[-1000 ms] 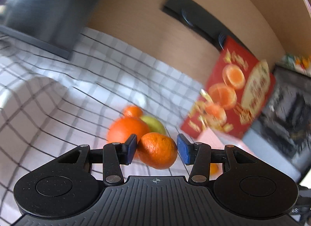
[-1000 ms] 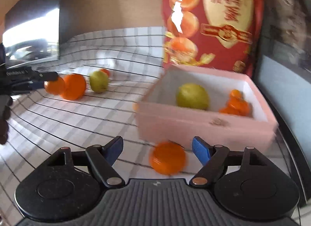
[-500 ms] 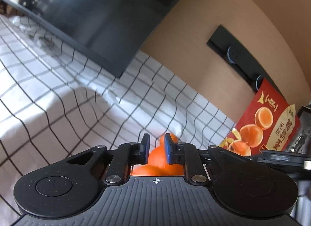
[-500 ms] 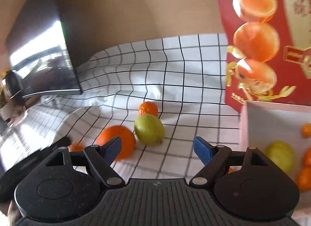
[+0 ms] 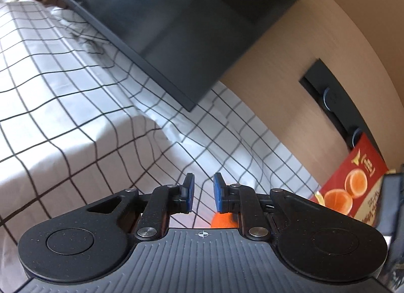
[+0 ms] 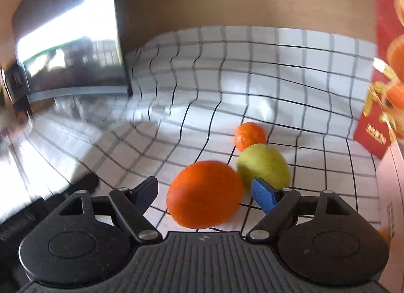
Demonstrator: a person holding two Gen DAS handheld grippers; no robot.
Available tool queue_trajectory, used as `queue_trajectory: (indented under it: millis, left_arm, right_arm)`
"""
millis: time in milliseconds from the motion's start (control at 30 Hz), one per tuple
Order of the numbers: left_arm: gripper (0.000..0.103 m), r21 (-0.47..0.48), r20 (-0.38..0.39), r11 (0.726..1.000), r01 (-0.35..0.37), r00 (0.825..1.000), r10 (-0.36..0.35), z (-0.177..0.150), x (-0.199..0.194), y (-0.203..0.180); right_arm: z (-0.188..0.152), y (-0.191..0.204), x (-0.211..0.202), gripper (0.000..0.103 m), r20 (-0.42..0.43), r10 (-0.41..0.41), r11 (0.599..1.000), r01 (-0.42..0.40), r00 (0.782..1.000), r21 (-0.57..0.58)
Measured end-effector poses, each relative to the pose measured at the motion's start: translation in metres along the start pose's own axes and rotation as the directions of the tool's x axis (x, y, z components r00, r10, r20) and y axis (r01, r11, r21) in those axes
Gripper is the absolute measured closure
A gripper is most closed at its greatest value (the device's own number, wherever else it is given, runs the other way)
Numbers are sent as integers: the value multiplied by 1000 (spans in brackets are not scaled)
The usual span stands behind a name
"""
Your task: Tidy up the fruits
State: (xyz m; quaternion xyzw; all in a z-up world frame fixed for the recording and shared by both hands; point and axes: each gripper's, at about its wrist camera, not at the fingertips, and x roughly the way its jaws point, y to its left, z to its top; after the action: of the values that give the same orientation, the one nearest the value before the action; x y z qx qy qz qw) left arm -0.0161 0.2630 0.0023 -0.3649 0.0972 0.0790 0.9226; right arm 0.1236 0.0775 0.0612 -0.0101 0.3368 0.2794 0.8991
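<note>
Checked cloth on the table [image 6: 252, 65], dark screen [image 6: 70, 40] upper left.
Big orange [image 6: 205, 194], bottom centre between the wide-spread right tool [image 6: 204, 193]: firm, smooth, roll-prone, so grip its middle. Pear [image 6: 265, 164] touches it; left tool [image 5: 202, 195] narrow, seemingly empty.

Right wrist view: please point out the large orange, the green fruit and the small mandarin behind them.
large orange [image 6: 205, 194]: right wrist view, middle of its front skin.
green fruit [image 6: 265, 164]: right wrist view, middle of its visible side.
small mandarin [image 6: 250, 135]: right wrist view, centre of its visible upper part.
</note>
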Motion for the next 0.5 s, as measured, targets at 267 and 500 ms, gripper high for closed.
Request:
queue_trajectory:
  millis: [267, 500]
  left_arm:
    - [84, 2, -51, 999, 40, 998, -40, -1, 6, -2]
    - [84, 12, -104, 999, 49, 993, -47, -5, 12, -4]
  right_arm:
    - [-10, 6, 35, 33, -146, -50, 998, 53, 988, 16]
    - [-18, -22, 12, 51, -165, 73, 997, -65, 984, 51]
